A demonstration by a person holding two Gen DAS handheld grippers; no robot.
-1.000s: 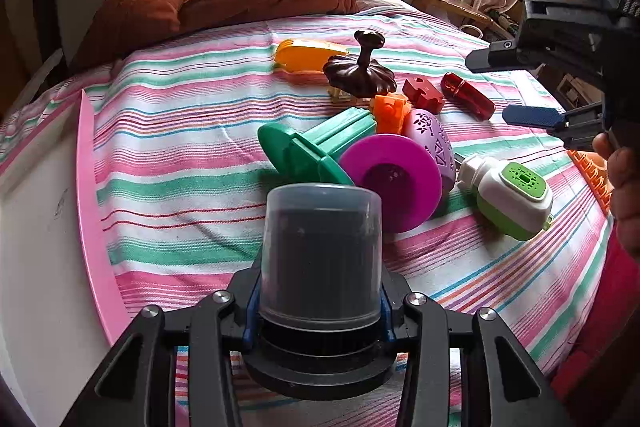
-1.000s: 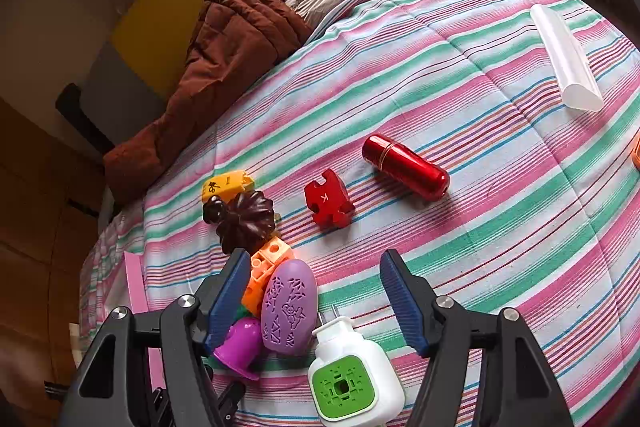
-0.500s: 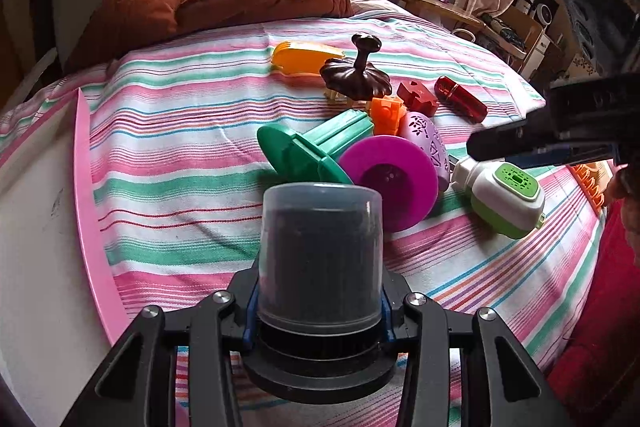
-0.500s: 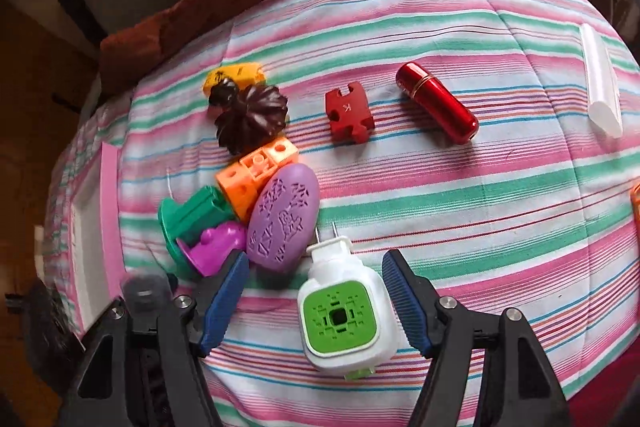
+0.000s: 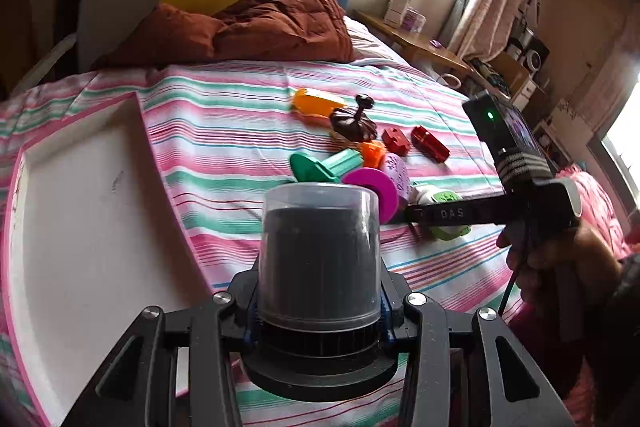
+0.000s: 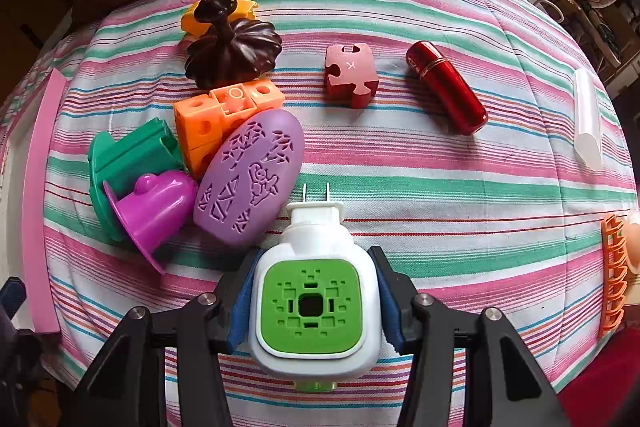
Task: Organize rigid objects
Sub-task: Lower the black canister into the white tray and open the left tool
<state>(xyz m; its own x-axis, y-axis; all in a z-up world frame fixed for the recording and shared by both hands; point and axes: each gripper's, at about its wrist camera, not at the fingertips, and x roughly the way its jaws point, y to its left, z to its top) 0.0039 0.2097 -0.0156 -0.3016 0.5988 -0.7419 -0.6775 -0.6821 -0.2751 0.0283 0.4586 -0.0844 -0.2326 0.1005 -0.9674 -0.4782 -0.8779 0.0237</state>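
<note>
My left gripper [image 5: 318, 303] is shut on a dark cylinder with a clear cap [image 5: 318, 255], held above the bed beside the pink-rimmed white tray [image 5: 92, 227]. My right gripper [image 6: 314, 291] has its blue pads against both sides of a white and green plug-in device [image 6: 312, 299] lying on the striped bedspread. Just beyond it lie a purple oval [image 6: 250, 175], a magenta bell shape [image 6: 156, 211], a green flanged piece [image 6: 128, 159], orange cubes [image 6: 224, 115] and a dark brown fluted lid [image 6: 232, 51]. The right gripper also shows in the left wrist view [image 5: 440, 215].
A red puzzle block [image 6: 352, 75], a red capsule [image 6: 446, 93], a yellow piece [image 6: 244, 9] and a clear tube [image 6: 586, 119] lie further out. An orange comb-like piece [image 6: 614, 275] is at the right edge. A brown quilt [image 5: 256, 23] lies at the headboard.
My right gripper came down over the white and green device and closed its pads onto it. My left gripper drew back and left, bringing the tray into view.
</note>
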